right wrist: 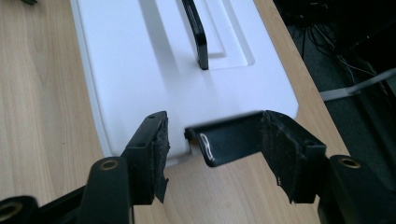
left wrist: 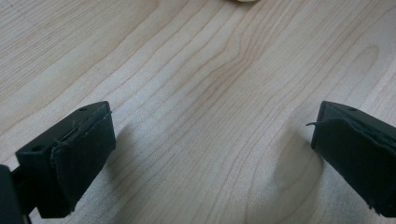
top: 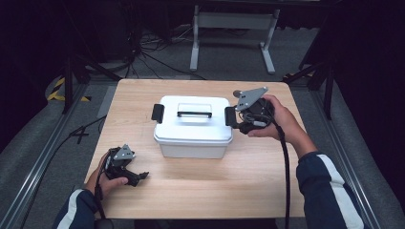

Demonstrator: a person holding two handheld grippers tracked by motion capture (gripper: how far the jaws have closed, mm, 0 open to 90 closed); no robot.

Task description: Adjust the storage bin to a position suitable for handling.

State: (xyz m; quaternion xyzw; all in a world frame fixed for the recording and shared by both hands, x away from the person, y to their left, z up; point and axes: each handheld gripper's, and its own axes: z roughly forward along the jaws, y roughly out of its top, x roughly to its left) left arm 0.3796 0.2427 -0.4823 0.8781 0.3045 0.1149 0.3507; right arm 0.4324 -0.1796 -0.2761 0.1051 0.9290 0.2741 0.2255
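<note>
A white plastic box (top: 193, 126) with a lid stands in the middle of the wooden table (top: 248, 181). The lid carries a black handle (top: 194, 114), and a black latch sits at each end. My right gripper (top: 237, 121) is at the box's right end, where the right latch (right wrist: 229, 140) is swung up and out from the lid (right wrist: 154, 70). That latch lies between the jaws of the right gripper (right wrist: 215, 126); one pad is against it, the other stands clear. My left gripper (top: 141, 177) rests open on the table's front left, with bare wood between the jaws of the left gripper (left wrist: 212, 140).
The left latch (top: 157, 113) lies flat against the box's left end. Behind the table a grey metal stand (top: 234, 21) and cables (top: 153, 52) are on the floor. The table's right edge (right wrist: 299, 79) runs close beside the box.
</note>
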